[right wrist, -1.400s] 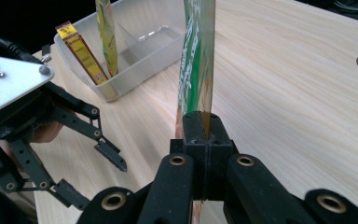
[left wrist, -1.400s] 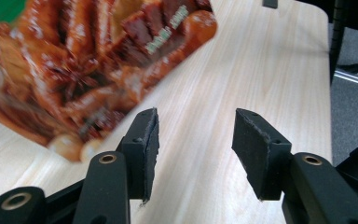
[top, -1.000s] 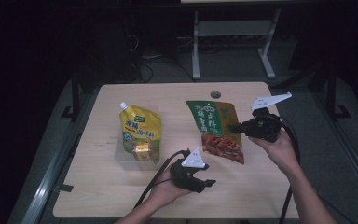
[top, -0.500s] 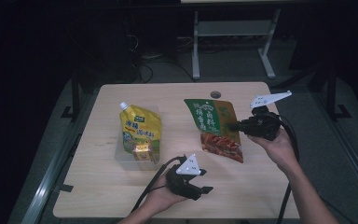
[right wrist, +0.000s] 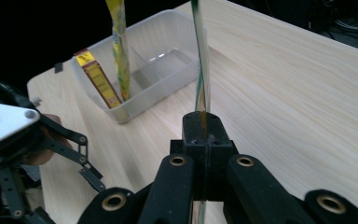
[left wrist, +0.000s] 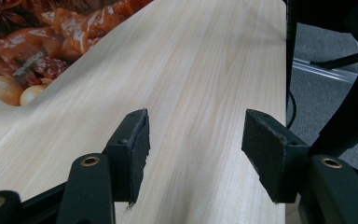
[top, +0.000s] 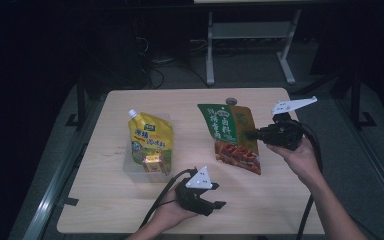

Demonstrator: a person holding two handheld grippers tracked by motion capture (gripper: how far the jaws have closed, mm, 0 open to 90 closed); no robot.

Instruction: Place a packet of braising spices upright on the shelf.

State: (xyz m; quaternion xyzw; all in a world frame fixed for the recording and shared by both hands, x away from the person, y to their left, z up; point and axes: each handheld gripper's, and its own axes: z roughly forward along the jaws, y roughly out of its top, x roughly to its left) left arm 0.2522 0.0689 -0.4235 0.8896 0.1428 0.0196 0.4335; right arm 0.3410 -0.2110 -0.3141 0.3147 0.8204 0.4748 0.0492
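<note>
Yellow spout pouch (top: 150,140), clear tub (right wrist: 168,65)

Glossy foil pouch (top: 232,137), matt wood table (top: 190,105)

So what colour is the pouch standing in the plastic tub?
Yellow pouch, with a white cap; the high view shows it best.

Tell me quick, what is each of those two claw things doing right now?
Left gripper: open, nothing between its jaws, above the bare table.
Right gripper: shut on the edge of the green and red food pouch, holding it up.
</note>
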